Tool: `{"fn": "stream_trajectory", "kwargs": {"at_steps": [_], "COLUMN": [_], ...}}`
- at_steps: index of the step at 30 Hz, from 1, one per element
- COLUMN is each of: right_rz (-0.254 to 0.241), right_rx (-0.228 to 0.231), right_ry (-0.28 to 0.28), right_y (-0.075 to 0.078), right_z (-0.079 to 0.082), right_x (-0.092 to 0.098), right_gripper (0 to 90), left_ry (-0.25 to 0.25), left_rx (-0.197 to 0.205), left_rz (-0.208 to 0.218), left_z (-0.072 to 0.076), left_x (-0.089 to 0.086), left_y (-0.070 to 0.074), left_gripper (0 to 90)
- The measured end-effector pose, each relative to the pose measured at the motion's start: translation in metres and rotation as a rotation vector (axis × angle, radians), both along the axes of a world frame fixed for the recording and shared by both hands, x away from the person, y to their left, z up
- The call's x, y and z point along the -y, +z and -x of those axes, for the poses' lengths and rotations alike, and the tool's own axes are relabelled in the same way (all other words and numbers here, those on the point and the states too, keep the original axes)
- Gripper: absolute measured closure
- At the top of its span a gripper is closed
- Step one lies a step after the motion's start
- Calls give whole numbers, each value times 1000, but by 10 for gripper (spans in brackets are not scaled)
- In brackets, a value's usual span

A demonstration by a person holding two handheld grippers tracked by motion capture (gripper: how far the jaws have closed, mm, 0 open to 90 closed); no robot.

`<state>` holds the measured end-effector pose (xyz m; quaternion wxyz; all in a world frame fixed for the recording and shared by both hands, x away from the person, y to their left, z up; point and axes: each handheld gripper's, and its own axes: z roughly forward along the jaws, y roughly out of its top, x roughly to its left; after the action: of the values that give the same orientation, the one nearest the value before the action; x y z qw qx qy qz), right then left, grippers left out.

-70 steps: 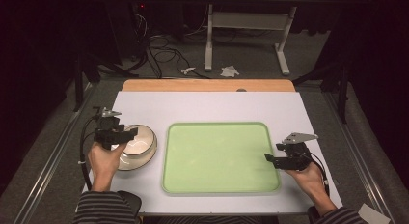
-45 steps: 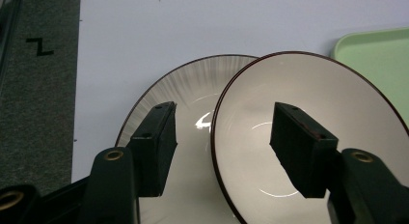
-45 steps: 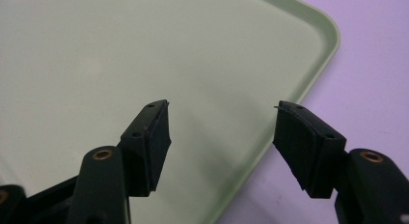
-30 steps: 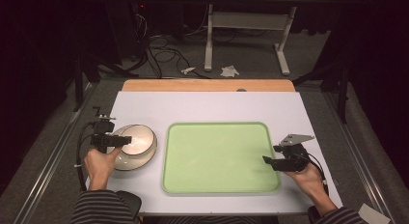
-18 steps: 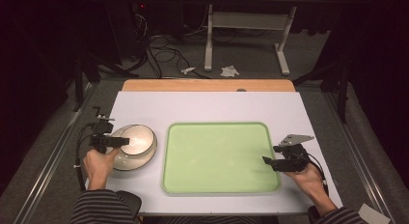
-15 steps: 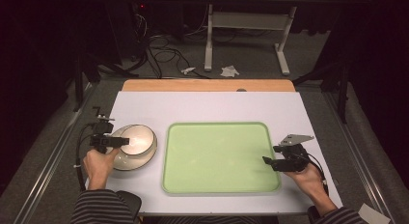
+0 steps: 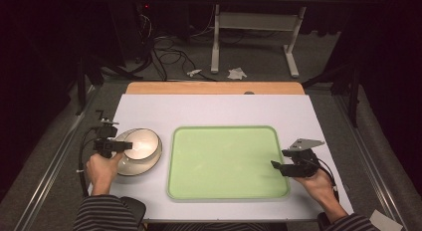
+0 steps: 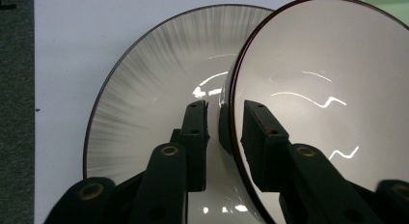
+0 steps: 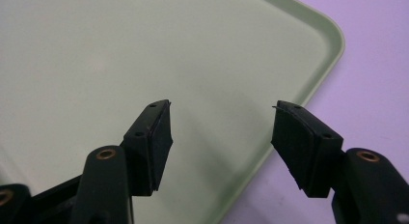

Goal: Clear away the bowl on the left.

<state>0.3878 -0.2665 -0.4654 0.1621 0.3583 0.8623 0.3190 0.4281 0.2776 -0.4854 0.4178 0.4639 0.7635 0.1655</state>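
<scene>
A: What is the left hand-held gripper [image 8: 223, 132] doing?
B: It is clamped on the rim of a glossy bowl [image 8: 328, 103], tilted on a plate [image 8: 149, 89] at the table's [image 7: 209, 109] left.
A: How will it handle?
B: Probably rigid, slippery, breakable; grip the rim. The right hand-held gripper [image 9: 219, 137], jaws apart, hovers over the green tray's [image 9: 96, 50] edge.

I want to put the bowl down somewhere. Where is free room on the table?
The green tray is bare, and so is the white table behind it. The left side is crowded: plate, bowl, left hand-held gripper.
</scene>
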Motion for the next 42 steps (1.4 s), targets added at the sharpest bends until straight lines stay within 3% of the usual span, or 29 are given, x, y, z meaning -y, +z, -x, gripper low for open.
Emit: {"fn": "stream_trajectory", "kwargs": {"at_steps": [8, 23, 24, 32, 38, 42], "right_rz": [6, 14, 18, 19, 9, 18], "right_rx": [-9, 14, 15, 16, 18, 21], "right_ry": [6, 10, 14, 15, 35, 36], "right_y": [-2, 1, 0, 0, -1, 1], "right_z": [-1, 1, 1, 1, -3, 1], "right_x": [-1, -1, -2, -2, -5, -7], "right_gripper": [407, 410, 410, 409, 414, 413], "left_ry": [-12, -4, -2, -4, -5, -10], "left_rx": [-23, -45, -48, -52, -45, -35], "left_rz": [-11, 15, 35, 38, 64, 47], "left_z": [-1, -4, -4, -5, -7, -3], "left_x": [1, 0, 0, -1, -2, -1], "left_y": [-3, -3, -3, -2, 1, 3], "left_gripper": [763, 809, 818, 829, 827, 827]}}
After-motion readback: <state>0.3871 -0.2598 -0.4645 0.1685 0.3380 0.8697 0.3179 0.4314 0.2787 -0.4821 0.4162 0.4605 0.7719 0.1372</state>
